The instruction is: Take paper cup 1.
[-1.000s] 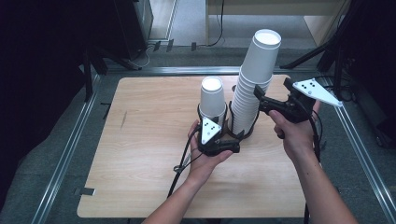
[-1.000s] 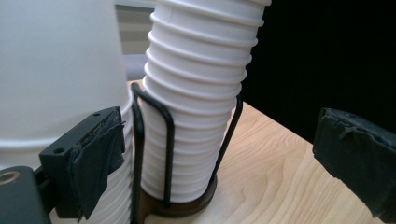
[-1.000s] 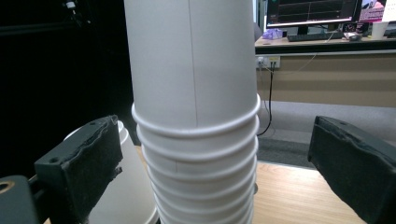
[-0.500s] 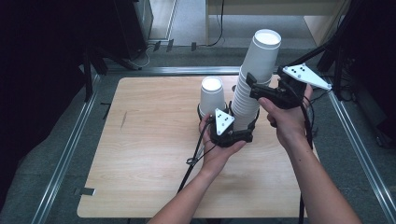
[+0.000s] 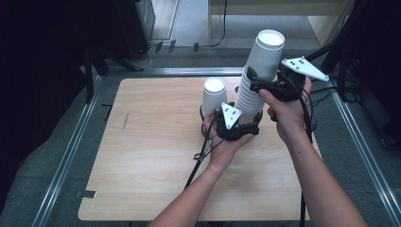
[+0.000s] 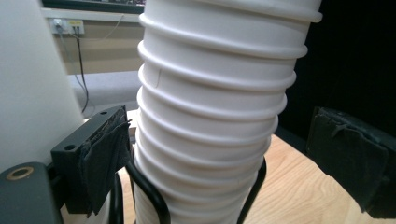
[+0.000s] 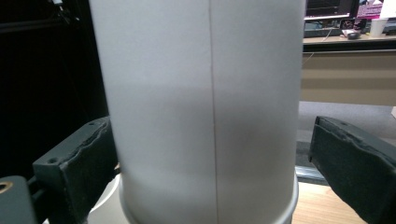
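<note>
A tall, slightly leaning stack of upside-down white paper cups (image 5: 257, 71) stands at the back of the wooden table (image 5: 151, 151). A shorter white cup (image 5: 214, 94) stands just left of it. My left gripper (image 5: 243, 116) is open around the stack's lower part; in the left gripper view the ribbed rims (image 6: 210, 116) sit between the pads (image 6: 350, 168), with a clear gap on the right. My right gripper (image 5: 259, 84) is open around the top cup (image 7: 205, 107); the left pad (image 7: 79, 172) touches it and the right pad stands just off it.
Metal rails (image 5: 66, 156) run along both sides of the table, and dark equipment stands beyond the back left corner. Black cables (image 5: 198, 161) trail from the grippers across the table's near half. A desk with monitors (image 7: 345, 18) lies in the background.
My left gripper slid right and forward, from beside the short cup to around the stack's base. My right gripper rose and moved left onto the top cup.
</note>
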Demonstrator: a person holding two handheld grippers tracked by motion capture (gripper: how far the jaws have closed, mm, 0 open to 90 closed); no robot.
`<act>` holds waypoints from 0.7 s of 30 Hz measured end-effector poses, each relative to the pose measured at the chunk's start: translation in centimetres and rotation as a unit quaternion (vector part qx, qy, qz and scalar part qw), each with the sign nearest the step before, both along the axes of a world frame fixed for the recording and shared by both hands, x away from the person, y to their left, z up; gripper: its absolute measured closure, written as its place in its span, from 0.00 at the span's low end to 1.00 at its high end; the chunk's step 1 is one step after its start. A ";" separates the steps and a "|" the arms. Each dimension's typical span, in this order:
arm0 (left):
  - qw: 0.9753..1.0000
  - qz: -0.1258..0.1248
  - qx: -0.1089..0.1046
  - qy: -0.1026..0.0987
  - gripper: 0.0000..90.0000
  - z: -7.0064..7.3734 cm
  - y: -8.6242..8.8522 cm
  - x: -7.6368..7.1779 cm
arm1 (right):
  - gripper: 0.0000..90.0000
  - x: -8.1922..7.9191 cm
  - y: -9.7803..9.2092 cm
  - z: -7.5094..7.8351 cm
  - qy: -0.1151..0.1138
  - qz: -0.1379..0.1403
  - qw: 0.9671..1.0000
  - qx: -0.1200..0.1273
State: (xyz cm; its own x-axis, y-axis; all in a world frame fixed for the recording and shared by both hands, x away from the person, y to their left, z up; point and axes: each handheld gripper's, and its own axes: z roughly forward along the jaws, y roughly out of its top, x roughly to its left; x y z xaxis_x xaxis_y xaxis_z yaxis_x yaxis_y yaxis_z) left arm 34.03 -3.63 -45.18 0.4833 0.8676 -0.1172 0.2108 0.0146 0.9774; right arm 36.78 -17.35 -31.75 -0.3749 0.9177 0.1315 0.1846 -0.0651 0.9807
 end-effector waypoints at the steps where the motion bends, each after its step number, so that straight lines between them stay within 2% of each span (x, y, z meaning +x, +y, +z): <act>1: 1.000 -0.001 -0.003 0.001 0.07 0.1 -0.2 0.2 | 0.03 0.0 0.0 0.0 0.000 0.000 1.000 0.000; 4: 1.000 -0.002 -0.001 0.001 0.07 0.3 -0.7 0.5 | 0.07 0.2 0.2 -0.1 -0.001 0.006 1.000 -0.001; 5: 1.000 0.001 0.002 0.000 0.07 0.3 -1.0 0.6 | 0.08 0.5 0.4 -0.2 0.004 0.009 1.000 -0.004; 6: 1.000 0.015 0.011 -0.003 0.07 0.4 -1.3 0.8 | 0.08 0.6 0.5 -0.3 0.004 0.008 1.000 -0.005; 8: 1.000 0.021 0.007 -0.004 0.06 0.4 -1.5 1.0 | 0.09 0.8 0.6 -0.2 0.005 0.009 1.000 -0.001; 11: 0.999 0.029 0.019 -0.008 0.05 0.4 -1.8 1.1 | 0.10 0.9 0.8 -0.3 0.004 0.006 1.000 -0.001; 21: 0.999 0.045 0.029 -0.008 0.07 0.3 -2.2 1.3 | 0.12 0.8 0.8 -0.2 -0.005 0.000 1.000 -0.011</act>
State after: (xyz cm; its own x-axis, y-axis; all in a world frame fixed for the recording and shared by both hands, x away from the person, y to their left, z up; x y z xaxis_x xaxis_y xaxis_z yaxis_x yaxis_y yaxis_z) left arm 35.28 -5.78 -44.88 0.4045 0.9126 -0.0587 0.1947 -0.0233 0.9806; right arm 37.56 -16.53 -31.97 -0.3767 0.9202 0.1066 0.1743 -0.0426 0.9838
